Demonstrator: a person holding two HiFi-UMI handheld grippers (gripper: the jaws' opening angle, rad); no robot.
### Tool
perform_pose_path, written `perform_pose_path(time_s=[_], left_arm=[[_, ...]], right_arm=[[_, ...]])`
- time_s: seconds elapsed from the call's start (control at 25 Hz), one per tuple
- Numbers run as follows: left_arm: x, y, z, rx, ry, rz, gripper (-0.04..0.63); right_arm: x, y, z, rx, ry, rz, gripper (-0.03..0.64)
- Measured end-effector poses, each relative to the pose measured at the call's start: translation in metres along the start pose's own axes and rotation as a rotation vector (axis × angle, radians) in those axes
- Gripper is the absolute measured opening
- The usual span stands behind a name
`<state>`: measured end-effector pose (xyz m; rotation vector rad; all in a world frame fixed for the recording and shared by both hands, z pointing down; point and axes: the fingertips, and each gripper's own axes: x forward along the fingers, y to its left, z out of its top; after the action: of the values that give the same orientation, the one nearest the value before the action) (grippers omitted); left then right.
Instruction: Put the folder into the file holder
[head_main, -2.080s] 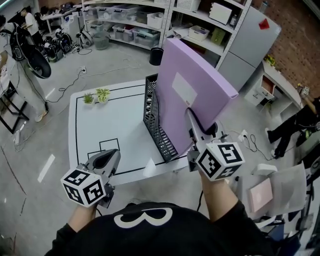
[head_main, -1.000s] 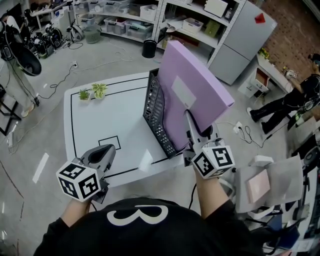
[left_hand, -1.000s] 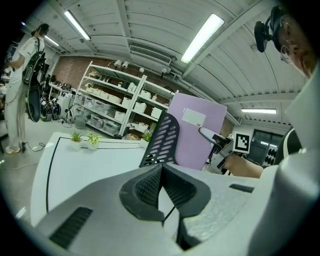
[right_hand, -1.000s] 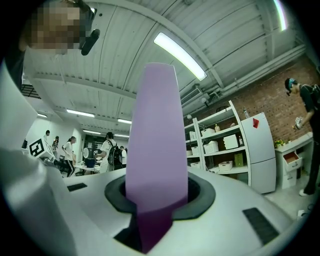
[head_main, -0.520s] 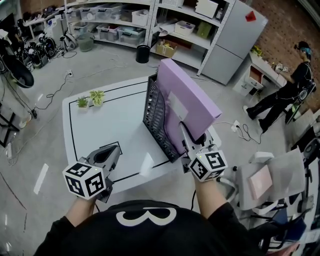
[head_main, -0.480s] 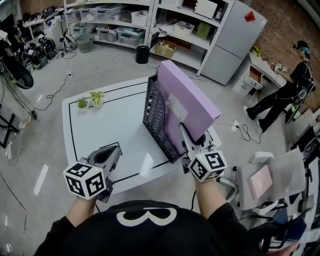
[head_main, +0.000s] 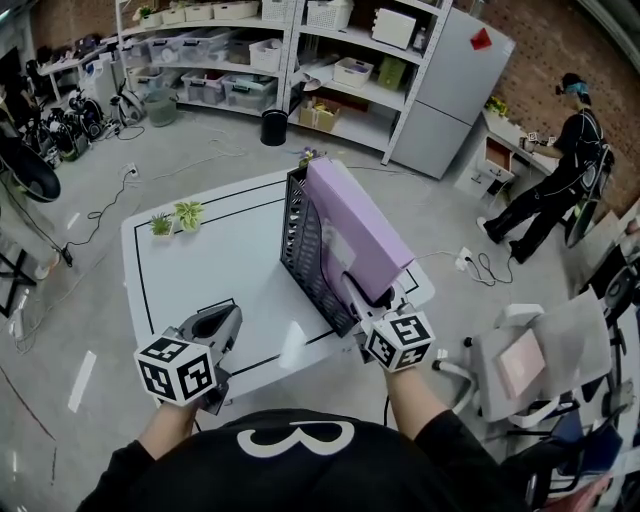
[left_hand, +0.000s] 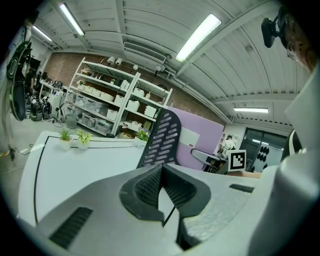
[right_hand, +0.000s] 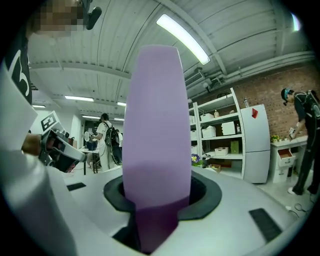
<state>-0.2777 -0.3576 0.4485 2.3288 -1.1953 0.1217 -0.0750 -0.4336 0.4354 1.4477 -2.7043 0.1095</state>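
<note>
two tools work at the white counter (head_main: 215, 255). the right tool (head_main: 352, 290) pinches the near end of the purple folder (head_main: 355, 225), and its jaws are opening with the folder between them. the folder stands tilted inside the black mesh file holder (head_main: 300, 240) on the counter's right side. the left tool (head_main: 218, 318) hovers at the counter's near edge, jaws pressed together on nothing. two small potted plants (head_main: 175, 217) sit at the far left corner.

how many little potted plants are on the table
3: left plant and its neighbour at the far left corner; flowering plant behind the file holder. More may hide behind it.
</note>
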Motion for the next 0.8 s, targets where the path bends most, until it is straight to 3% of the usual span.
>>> perform_pose_path(time_s=[0.2,0.44,0.8], left_arm=[[0.002,-0.013,-0.005,0.004,0.009,0.001,0.005],[0.008,-0.034,-0.006,-0.003,0.011,0.008,0.006],[0.023,-0.082,0.006,0.016,-0.004,-0.028,0.005]], right_arm=[[-0.003,0.001,-0.006,-0.013,0.053,0.012,0.191],[-0.017,0.001,-0.006,0.018,0.101,0.058,0.308],[-0.066,0.009,0.020,-0.010,0.150,0.216,0.313]])
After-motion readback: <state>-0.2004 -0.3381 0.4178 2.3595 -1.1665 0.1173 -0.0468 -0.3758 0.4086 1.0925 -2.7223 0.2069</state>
